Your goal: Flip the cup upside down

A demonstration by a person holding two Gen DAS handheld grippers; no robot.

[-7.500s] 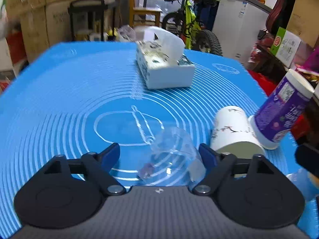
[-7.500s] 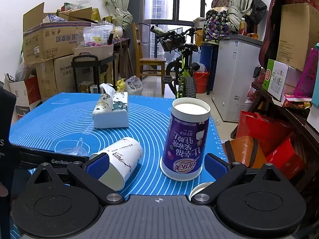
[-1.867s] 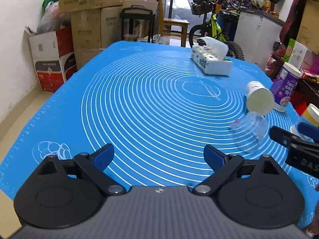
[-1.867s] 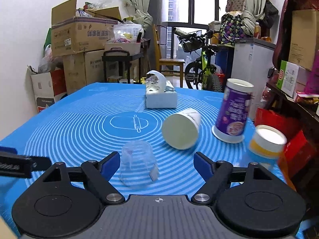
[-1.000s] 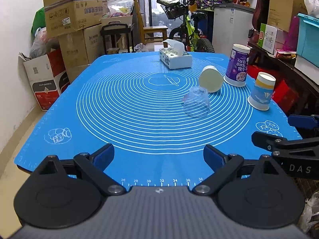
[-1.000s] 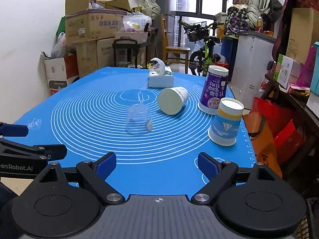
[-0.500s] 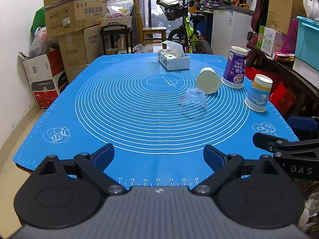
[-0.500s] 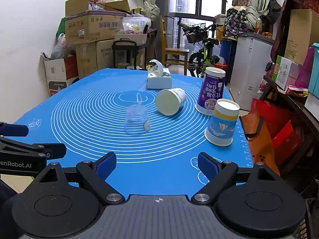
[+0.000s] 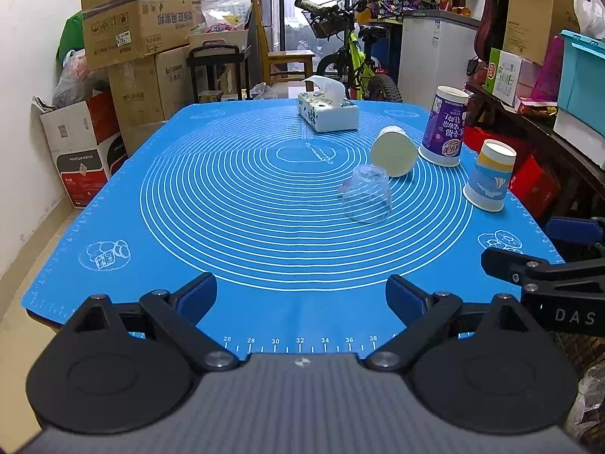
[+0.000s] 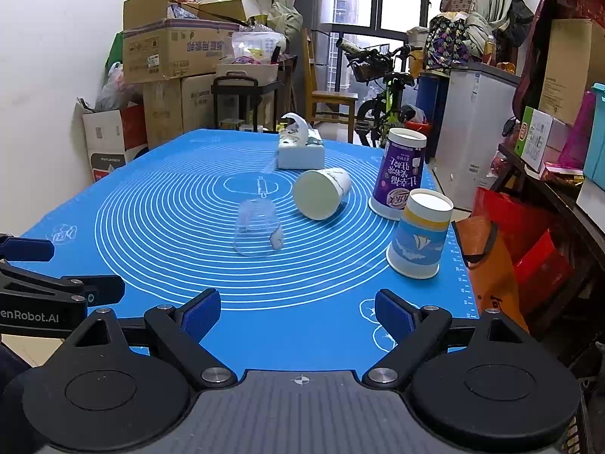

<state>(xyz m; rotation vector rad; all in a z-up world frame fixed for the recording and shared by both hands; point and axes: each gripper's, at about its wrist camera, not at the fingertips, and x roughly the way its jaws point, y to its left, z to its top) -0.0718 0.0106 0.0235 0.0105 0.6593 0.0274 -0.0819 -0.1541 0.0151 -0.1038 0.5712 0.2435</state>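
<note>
A clear plastic cup stands upside down on the blue mat; it also shows in the right wrist view. A white paper cup lies on its side behind it. A blue and yellow paper cup stands upside down at the right. A tall purple cup stands upside down behind. My left gripper is open and empty at the mat's near edge. My right gripper is open and empty there too.
A tissue box sits at the far side of the mat. Cardboard boxes stack at the left wall. A bicycle and a white cabinet stand behind the table. Red bags sit on the right.
Both grippers have drawn back from the cups toward the near edge of the mat, open and empty. The clear cup now stands upside down; the cups have not moved in the last second.
</note>
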